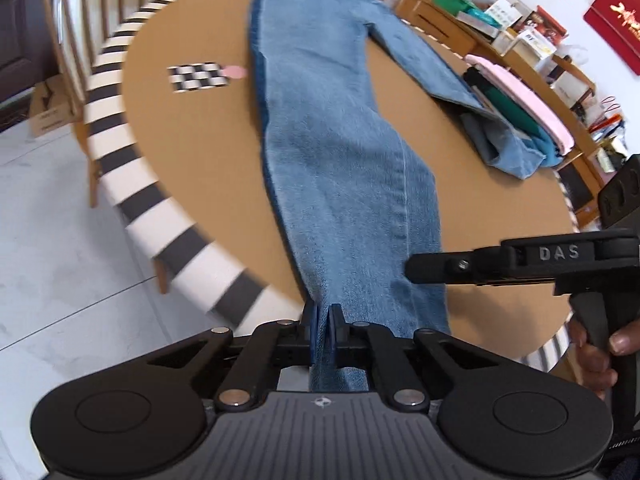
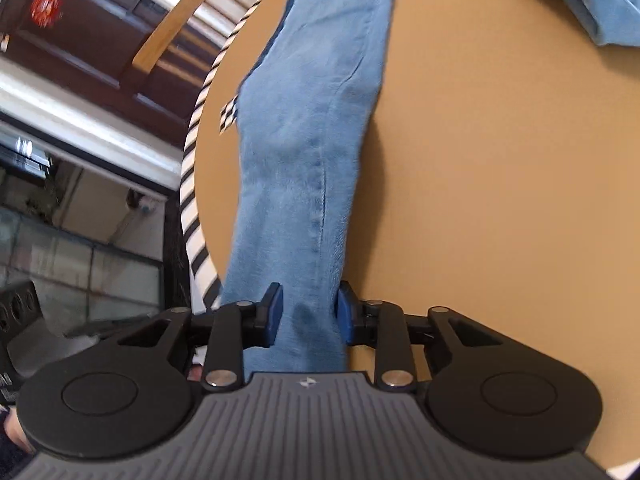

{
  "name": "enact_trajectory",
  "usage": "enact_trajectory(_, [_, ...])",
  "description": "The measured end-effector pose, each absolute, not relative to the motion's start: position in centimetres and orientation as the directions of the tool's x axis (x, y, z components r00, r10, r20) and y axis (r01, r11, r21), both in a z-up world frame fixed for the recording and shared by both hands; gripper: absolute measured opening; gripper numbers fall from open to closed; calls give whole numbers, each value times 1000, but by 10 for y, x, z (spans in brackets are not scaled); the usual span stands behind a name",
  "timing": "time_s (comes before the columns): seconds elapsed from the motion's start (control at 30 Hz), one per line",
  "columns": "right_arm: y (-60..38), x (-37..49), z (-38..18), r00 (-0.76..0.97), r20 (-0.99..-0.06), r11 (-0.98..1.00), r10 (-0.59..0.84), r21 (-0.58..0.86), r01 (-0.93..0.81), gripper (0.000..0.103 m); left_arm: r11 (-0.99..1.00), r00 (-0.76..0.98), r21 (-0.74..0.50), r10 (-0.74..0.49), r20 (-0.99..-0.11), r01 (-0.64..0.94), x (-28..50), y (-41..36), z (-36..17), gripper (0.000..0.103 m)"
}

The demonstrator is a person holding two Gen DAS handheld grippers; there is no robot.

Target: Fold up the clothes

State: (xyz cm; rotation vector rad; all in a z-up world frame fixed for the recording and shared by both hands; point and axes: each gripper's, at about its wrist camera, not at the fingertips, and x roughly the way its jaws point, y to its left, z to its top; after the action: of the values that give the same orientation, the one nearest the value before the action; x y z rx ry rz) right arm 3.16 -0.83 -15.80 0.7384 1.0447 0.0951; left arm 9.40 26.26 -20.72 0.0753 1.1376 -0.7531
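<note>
A round brown surface, edged with a black-and-white striped band, carries all the items shown. A pair of blue jeans lies lengthwise across the surface; one leg runs to the near rim, where its hem hangs just over the edge, and the other leg angles away toward the right. At the far right of the surface sits a stack of folded clothes, with pink, dark green and blue layers; the angled leg ends touching it. Left of the jeans lies a checkered card with a small pink tag at its end. The left claw is clamped on the hem of the near leg, its blue pads pressed against the denim. The right claw stands apart, with the same leg between its pads; whether they touch the cloth cannot be told. A hand grips the right tool's handle.
</note>
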Motion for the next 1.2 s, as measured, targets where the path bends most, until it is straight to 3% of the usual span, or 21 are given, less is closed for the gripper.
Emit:
enact_trajectory(0.07, [-4,22,-150,510,-766,789,391,565,243,53,772,213,-292,-478,-852,564,91,274,-201,8])
enact_trajectory(0.1, [-2,17,-145,504,-774,803,383,549,232,57,779,222,-268,-458,-861,567,89,277,-197,9])
enact_trajectory(0.23, [-23,-14,-116,584,-764,867,275,460,193,57,780,342,-120,-401,-850,614,80,285,-161,31])
enact_trajectory(0.37, [-61,-42,-92,714,-700,931,35,282,231,57,720,408,-124,-517,-753,683,87,242,-147,54])
enact_trajectory(0.43, [-76,-48,-89,726,-683,976,-82,94,198,57,712,383,-158,-535,-753,684,98,205,-169,47])
enact_trajectory(0.5, [-91,-54,-85,740,-645,981,-192,-103,165,66,686,320,-278,-608,-727,673,104,173,-183,40])
enact_trajectory(0.6, [-113,-53,-99,740,-628,919,-242,-393,-34,69,608,244,-406,-713,-657,682,101,123,-189,55])
enact_trajectory(0.73, [-130,-29,-139,714,-680,738,-166,-566,-367,65,637,249,-422,-697,-672,645,101,59,-193,56])
enact_trajectory(0.77, [-137,-20,-147,691,-707,716,-155,-562,-414,51,645,250,-441,-699,-670,624,100,49,-195,56])
enact_trajectory(0.8, [-144,-11,-154,664,-734,697,-145,-552,-458,9,665,270,-449,-693,-668,596,100,45,-193,57])
enact_trajectory(0.83, [-154,2,-154,615,-782,755,-104,-465,-463,5,692,299,-452,-681,-668,563,99,46,-191,59])
enact_trajectory(0.9, [-182,21,-134,513,-853,901,94,-146,-408,3,739,357,-457,-652,-669,495,97,47,-186,62])
enact_trajectory(1.0, [-214,13,-71,543,-754,897,370,138,-420,3,782,415,-487,-620,-666,388,94,59,-172,72])
enact_trajectory(1.07, [-224,9,-38,570,-724,891,388,136,-433,7,791,440,-512,-612,-657,336,89,67,-164,81])
enact_trajectory(1.2, [-213,-3,-27,507,-736,839,448,150,-524,8,828,444,-481,-561,-699,289,74,63,-173,83])
